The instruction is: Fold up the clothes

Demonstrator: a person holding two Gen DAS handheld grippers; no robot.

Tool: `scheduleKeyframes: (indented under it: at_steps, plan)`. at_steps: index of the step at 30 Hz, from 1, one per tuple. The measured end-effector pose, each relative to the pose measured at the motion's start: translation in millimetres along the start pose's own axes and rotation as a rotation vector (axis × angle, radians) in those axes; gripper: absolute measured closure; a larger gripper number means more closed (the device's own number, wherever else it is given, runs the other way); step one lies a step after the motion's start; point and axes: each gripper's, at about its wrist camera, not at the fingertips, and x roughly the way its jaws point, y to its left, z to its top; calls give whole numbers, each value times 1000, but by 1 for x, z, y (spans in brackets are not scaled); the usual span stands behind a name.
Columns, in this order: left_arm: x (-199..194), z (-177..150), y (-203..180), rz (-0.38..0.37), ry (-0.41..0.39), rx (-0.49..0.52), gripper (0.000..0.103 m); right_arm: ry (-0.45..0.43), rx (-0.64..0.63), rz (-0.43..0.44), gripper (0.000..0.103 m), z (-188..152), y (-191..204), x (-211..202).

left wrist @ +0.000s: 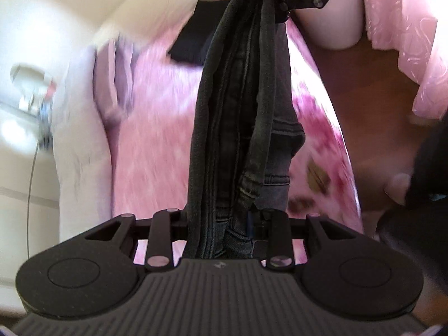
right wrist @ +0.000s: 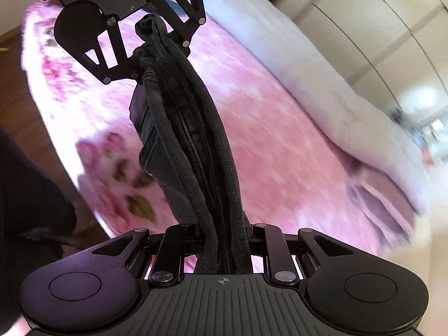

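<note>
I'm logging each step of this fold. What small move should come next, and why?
Probably lower both grippers together toward the pink bedspread: the dark denim jeans hang bunched and taut between the left gripper and right gripper, off the bed.

Motion blur smears the pink bedspread (left wrist: 156, 128) and its floral edge; objects on the white surface (left wrist: 30, 98) at left are unreadable. Bunched dark jeans (right wrist: 196, 145) hide both grippers' fingertips. The right gripper (left wrist: 275, 8) is cut off by the left view's top edge.
</note>
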Motion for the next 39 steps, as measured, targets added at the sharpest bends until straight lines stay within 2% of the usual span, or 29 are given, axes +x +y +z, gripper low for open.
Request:
scheduleKeyframes:
  at_steps: [9,13,17,22,27,30,33,35,36,39]
  plan:
    - [70,90,66,6,-266,204,73,180,211,-206,85,-47,-82,-33]
    - [101,133,89,6,-338,287,73,241,285,-282,85,-77,-120,-42]
    - [135,178,108,10,-372,338,73,257,331,-325,85,-113,-162,-41]
    - [199,245,132,33,-336,348,73,239,328,-328,85,-172,-227,-20]
    - [272,329,178,56,-235,282,73,175,256,-281,85,-251,-326,21]
    - [311,375,203,103,-199,236,73,133,214,-286,85,-291,-383,47]
    - [357,405,211,170,-192,200,73,91,166,-337,85,-329,-427,68]
    - [400,408,199,153,-183,201,71,74,141,-368,85,-355,-437,93]
    - [426,407,187,121,-165,193,71,71,135,-369,85,-370,-437,111]
    - [499,401,152,11,-95,180,70,112,163,-291,83,-413,-424,183]
